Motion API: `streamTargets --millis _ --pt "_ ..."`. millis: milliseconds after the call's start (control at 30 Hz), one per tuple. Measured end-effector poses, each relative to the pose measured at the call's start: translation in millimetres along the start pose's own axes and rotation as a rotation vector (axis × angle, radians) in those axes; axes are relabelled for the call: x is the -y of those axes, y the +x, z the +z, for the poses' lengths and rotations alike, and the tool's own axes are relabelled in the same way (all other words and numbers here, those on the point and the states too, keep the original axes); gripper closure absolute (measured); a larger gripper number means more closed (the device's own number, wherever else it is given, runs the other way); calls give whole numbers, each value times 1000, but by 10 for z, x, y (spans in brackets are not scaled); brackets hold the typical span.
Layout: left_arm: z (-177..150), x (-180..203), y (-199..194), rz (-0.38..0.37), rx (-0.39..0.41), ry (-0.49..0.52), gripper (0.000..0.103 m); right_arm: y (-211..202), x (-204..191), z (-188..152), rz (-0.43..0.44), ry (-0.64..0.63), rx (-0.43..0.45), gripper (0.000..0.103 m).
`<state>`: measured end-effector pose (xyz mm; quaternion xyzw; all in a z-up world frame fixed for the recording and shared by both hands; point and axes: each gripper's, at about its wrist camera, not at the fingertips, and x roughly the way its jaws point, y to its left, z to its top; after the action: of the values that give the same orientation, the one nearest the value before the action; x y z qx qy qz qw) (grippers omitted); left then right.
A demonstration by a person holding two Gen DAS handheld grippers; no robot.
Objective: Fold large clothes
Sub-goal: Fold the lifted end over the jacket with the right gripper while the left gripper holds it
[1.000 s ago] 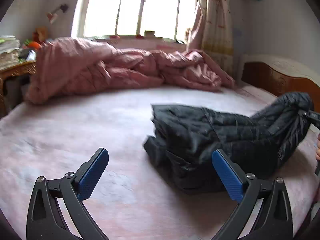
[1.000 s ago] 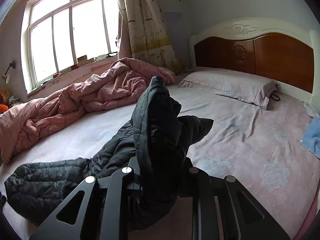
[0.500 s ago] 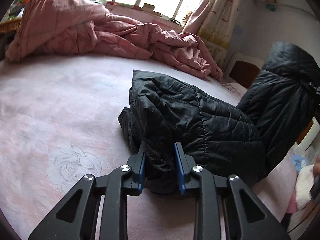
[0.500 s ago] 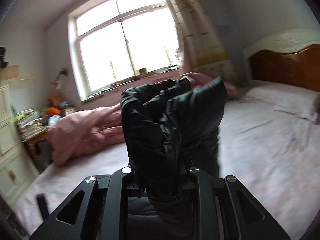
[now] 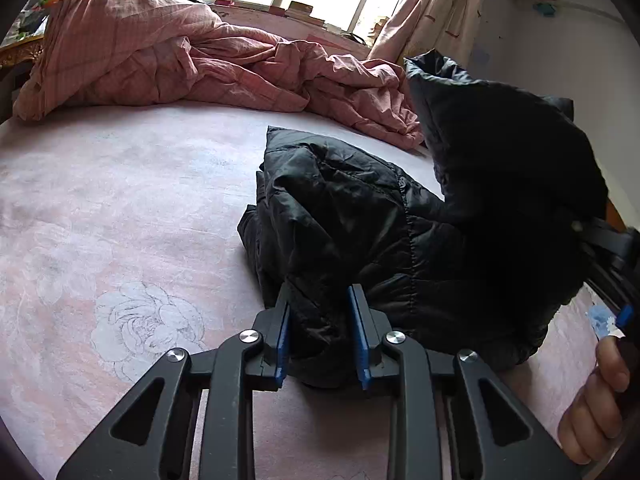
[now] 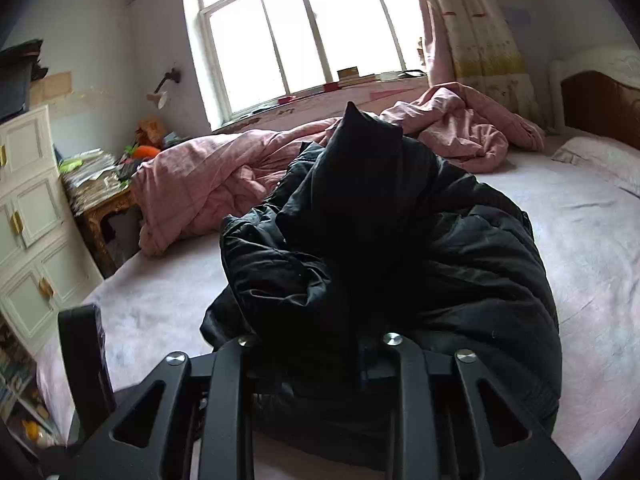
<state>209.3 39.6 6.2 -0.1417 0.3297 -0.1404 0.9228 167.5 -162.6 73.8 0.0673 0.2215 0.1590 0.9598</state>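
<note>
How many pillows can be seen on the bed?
1: a pale pink pillow lies at the head of the bed, beside the headboard. The black jacket may hide others.

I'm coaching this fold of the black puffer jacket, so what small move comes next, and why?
Probably let the right gripper, whose jaws have just been opening, finish releasing. Its end of the black puffer jacket is already draped over the rest, with fabric between the jaws, while the left gripper pins the near edge on the bed.
</note>
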Motion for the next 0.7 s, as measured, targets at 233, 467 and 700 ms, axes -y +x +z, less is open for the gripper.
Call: streamTargets --millis 233,467,700 --pt "11 -66 9 -16 -4 -26 74 -405 202 97 78 25 91 0" --pt "5 -29 3 -6 1 -8 74 -342 1072 366 -317 228 118 0" --pt "18 -41 33 -16 -14 -19 74 321 1818 325 -45 439 -160 12"
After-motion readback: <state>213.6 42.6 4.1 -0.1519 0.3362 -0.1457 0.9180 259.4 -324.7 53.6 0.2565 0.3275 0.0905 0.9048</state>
